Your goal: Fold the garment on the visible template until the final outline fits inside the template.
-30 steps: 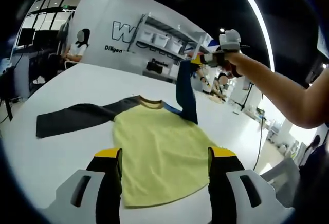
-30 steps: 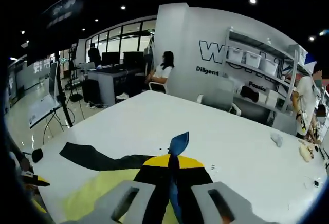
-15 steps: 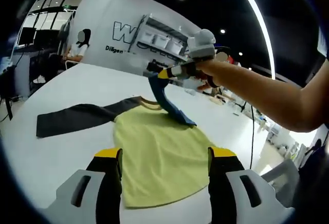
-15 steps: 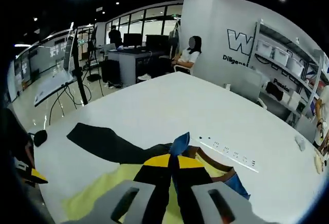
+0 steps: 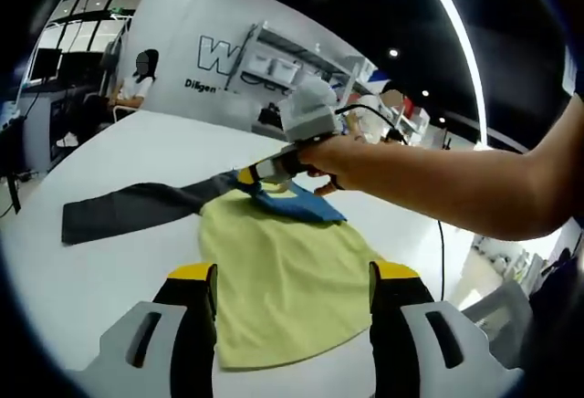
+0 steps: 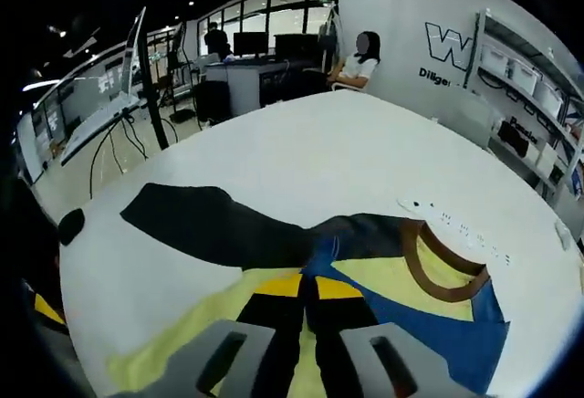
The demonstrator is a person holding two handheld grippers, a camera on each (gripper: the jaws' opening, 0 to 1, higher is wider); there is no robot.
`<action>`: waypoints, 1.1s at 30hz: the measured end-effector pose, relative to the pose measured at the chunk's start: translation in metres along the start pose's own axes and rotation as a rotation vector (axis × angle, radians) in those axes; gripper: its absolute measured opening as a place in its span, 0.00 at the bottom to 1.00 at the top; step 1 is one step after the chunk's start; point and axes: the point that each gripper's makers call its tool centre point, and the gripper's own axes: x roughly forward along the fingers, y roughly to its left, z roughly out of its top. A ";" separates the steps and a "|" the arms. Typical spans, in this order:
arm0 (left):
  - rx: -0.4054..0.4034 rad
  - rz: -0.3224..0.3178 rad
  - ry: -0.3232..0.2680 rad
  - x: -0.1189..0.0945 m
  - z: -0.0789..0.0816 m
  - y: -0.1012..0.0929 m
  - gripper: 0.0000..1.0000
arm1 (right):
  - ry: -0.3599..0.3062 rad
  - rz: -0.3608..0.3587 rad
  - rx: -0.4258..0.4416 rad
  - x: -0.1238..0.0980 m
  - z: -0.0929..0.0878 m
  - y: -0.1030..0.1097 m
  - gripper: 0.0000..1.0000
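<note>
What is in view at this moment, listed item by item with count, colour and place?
Garment: one, yellow body, brown collar, flat on the table.
Dark sleeve: one, black-grey, stretched out flat.
Blue sleeve: one, folded across the chest near the collar.
Table: one, white, under the garment.
Shelving with bins: one unit, white, against the far wall.
Seated person: one, white top, at a desk.
Right gripper: shut on the blue sleeve.
Left gripper: open, above the hem.

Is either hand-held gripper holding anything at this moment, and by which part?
The right hand-held gripper pinches the shirt's blue sleeve near its cuff end, laying it across the yellow body. The left hand-held gripper is open and holds nothing.
</note>
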 end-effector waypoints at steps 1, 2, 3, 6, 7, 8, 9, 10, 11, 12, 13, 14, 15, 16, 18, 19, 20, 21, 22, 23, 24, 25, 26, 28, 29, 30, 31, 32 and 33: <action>0.001 -0.001 0.002 0.000 0.000 0.000 0.63 | 0.001 0.007 0.011 0.003 -0.003 0.002 0.00; 0.003 -0.001 0.005 0.001 -0.001 0.000 0.63 | 0.007 0.015 0.029 0.006 -0.006 0.004 0.00; 0.005 -0.002 0.008 0.001 -0.002 -0.001 0.63 | 0.018 0.027 0.057 0.010 -0.013 0.007 0.00; 0.004 -0.002 0.014 0.001 -0.003 0.000 0.63 | 0.031 0.038 0.091 0.016 -0.024 0.009 0.00; 0.005 -0.001 0.014 0.002 -0.003 0.000 0.63 | 0.035 0.049 0.110 0.016 -0.027 0.011 0.00; 0.005 -0.002 0.014 0.002 -0.003 0.000 0.63 | 0.036 0.055 0.121 0.017 -0.028 0.011 0.00; 0.005 -0.001 0.016 0.002 -0.003 0.000 0.64 | 0.045 0.071 0.135 0.018 -0.032 0.014 0.00; 0.006 0.000 0.013 0.002 -0.003 -0.001 0.64 | 0.053 0.098 0.147 0.019 -0.035 0.018 0.02; 0.007 -0.001 0.011 0.002 -0.002 -0.001 0.65 | 0.057 0.112 0.158 0.017 -0.038 0.022 0.03; 0.007 -0.004 0.009 0.003 -0.002 -0.002 0.68 | 0.059 0.118 0.166 0.017 -0.041 0.023 0.03; 0.007 -0.006 -0.002 0.003 0.000 -0.002 0.70 | 0.058 0.119 0.170 0.016 -0.041 0.023 0.04; 0.012 -0.010 -0.013 0.003 0.003 -0.004 0.72 | 0.054 0.133 0.184 0.015 -0.044 0.026 0.04; 0.009 -0.010 -0.015 0.003 0.003 -0.004 0.77 | 0.058 0.147 0.200 0.013 -0.046 0.029 0.05; 0.007 -0.011 -0.019 0.004 0.004 -0.004 0.80 | 0.061 0.149 0.201 0.013 -0.047 0.030 0.05; 0.001 -0.009 -0.016 0.005 0.003 -0.005 0.87 | 0.067 0.165 0.215 0.009 -0.051 0.034 0.06; 0.001 -0.008 -0.017 0.005 0.003 -0.005 0.91 | 0.059 0.165 0.225 0.008 -0.049 0.034 0.06; 0.004 -0.005 -0.024 0.005 0.005 -0.005 0.94 | 0.050 0.166 0.235 0.007 -0.047 0.033 0.04; 0.004 -0.003 -0.026 0.005 0.005 -0.005 0.98 | 0.041 0.162 0.243 0.006 -0.045 0.032 0.02; 0.003 -0.003 -0.028 0.006 0.005 -0.005 0.99 | 0.019 0.150 0.252 0.004 -0.041 0.030 0.00; 0.004 -0.004 -0.024 0.006 0.004 -0.006 0.99 | -0.009 0.150 0.267 0.002 -0.035 0.028 0.00; 0.009 -0.006 -0.020 0.006 0.003 -0.007 0.99 | -0.021 0.163 0.288 0.001 -0.032 0.030 0.00; 0.016 -0.013 -0.016 0.007 0.003 -0.008 0.99 | -0.021 0.163 0.285 0.001 -0.031 0.030 0.00; 0.017 -0.015 -0.016 0.007 0.003 -0.009 0.99 | -0.031 0.163 0.281 0.000 -0.029 0.031 0.00; 0.019 -0.023 -0.017 0.008 0.003 -0.011 0.99 | -0.052 0.199 0.311 0.001 -0.023 0.036 0.00; 0.017 -0.028 -0.011 0.008 0.002 -0.012 0.99 | -0.065 0.237 0.361 0.002 -0.017 0.042 0.00; 0.015 -0.027 -0.006 0.009 0.001 -0.012 0.99 | -0.065 0.222 0.363 0.002 -0.017 0.039 0.00; 0.015 -0.028 -0.007 0.009 0.001 -0.012 0.99 | -0.056 0.184 0.321 0.005 -0.019 0.032 0.00; 0.014 -0.028 -0.013 0.008 0.003 -0.011 0.99 | -0.032 0.126 0.263 0.006 -0.025 0.024 0.00; 0.014 -0.028 -0.014 0.008 0.003 -0.011 0.99 | -0.024 0.101 0.235 0.007 -0.027 0.021 0.00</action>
